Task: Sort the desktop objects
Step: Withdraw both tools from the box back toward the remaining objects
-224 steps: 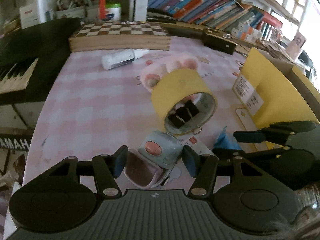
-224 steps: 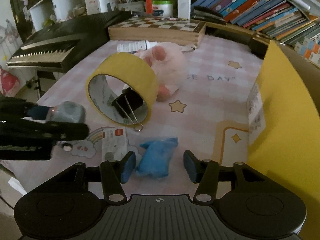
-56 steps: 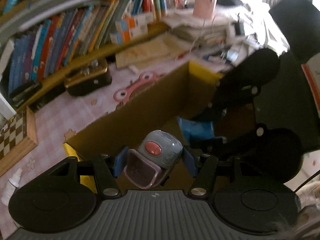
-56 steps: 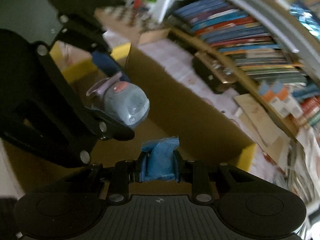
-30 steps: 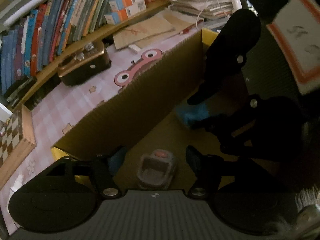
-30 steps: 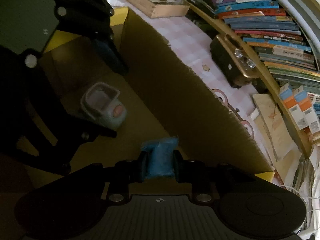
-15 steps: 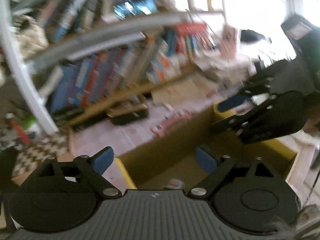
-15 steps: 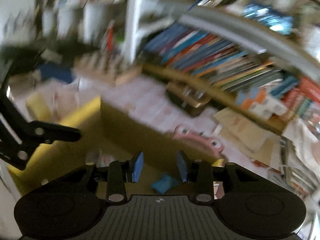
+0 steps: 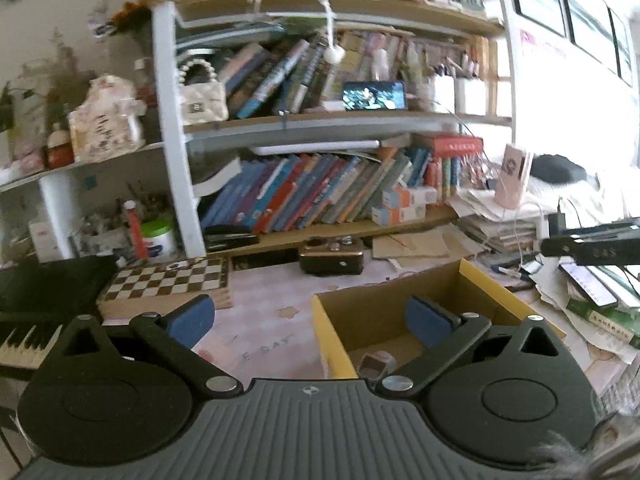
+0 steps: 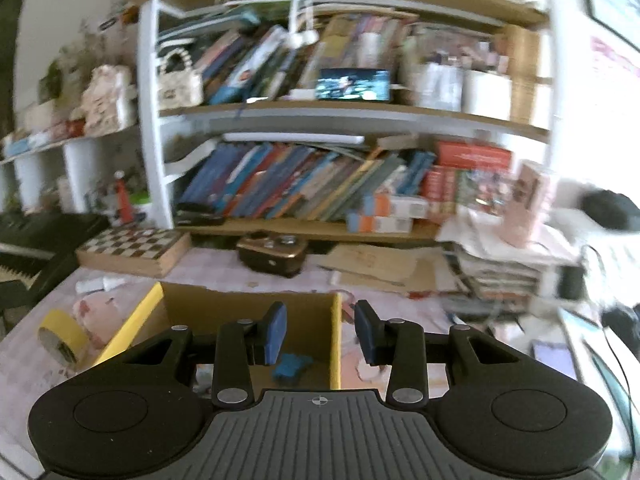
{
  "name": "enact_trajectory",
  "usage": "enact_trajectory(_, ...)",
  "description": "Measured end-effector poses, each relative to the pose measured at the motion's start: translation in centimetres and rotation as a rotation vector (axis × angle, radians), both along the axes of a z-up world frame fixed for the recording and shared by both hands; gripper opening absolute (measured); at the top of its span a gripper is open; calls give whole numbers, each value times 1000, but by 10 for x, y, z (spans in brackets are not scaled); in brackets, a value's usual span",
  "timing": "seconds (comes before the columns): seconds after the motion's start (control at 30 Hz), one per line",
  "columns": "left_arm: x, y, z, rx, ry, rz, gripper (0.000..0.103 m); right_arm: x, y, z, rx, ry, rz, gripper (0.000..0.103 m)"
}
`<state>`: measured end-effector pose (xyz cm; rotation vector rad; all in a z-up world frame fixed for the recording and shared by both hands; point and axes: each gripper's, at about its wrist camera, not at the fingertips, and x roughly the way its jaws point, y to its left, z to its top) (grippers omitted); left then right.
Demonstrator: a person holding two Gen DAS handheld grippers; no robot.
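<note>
the left hand-held gripper (image 9: 307,320) is opening wide with nothing between its jaws, and the right hand-held gripper (image 10: 320,332) stands slightly parted, also empty. both hover above the cardboard box (image 10: 336,332), where the small grey toy (image 9: 374,364) and the blue cloth (image 10: 290,366) already lie. the yellow tape roll (image 10: 60,338) waits on the desk toward its left edge, just outside the box, probably nearer the left hand.
</note>
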<state>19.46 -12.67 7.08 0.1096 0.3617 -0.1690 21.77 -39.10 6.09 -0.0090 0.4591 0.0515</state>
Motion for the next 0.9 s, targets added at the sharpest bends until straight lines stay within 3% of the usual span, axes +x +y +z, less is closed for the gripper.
enact_trajectory(0.3, -49, 48, -25, -36, -11, 47, 103, -67, 44, -22, 12, -28, -164, 38)
enact_trajectory(0.5, -80, 84, -42, -67, 0, 83, 103, -105, 90, -47, 44, 17, -250, 38)
enact_trajectory(0.9, -123, 142, -82, -86, 125, 73, 103, -155, 179, -90, 67, 183, -184, 38)
